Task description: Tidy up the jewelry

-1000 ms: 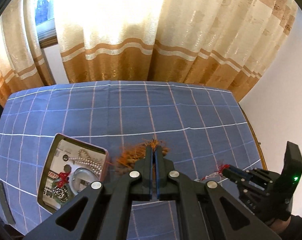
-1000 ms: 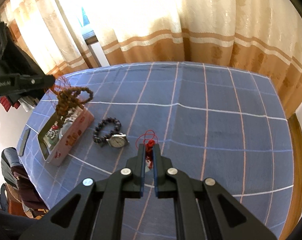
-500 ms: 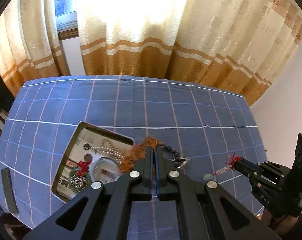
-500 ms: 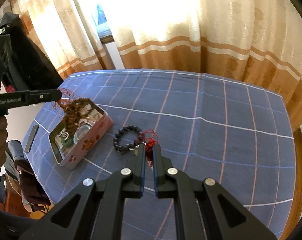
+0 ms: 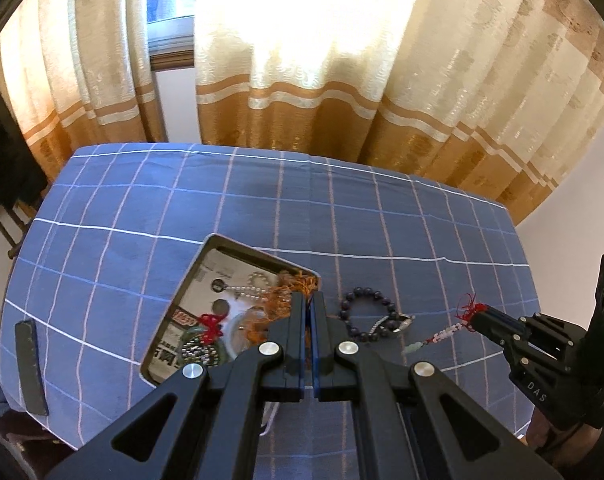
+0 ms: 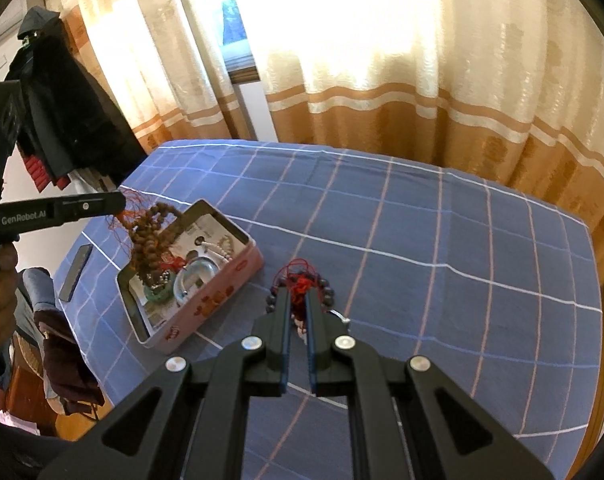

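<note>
A pink tin box (image 6: 206, 304) (image 5: 182, 292) lies open on the blue checked tablecloth, with pearls, a green bangle and steel beads inside. My left gripper (image 5: 309, 300) (image 6: 120, 202) is shut on the orange tassel of a brown bead string (image 6: 150, 236) (image 5: 282, 300), which hangs over the box. My right gripper (image 6: 298, 300) (image 5: 475, 314) is shut on a red-knotted pendant cord (image 6: 300, 286) (image 5: 445, 332), lifted above the cloth. A dark bead bracelet with a watch (image 5: 371, 316) (image 6: 325, 292) lies on the cloth between box and right gripper.
A dark flat phone-like bar (image 5: 32, 368) (image 6: 74, 272) lies near the table's left edge. Curtains (image 5: 341, 80) hang behind the far edge. A dark jacket (image 6: 62, 108) hangs at the left, and a chair with clothes (image 6: 54, 344) stands beside the table.
My left gripper has carried the brown bead string leftward from beside the box to above it. My right gripper has lifted the red cord pendant and moved toward the dark bracelet.
</note>
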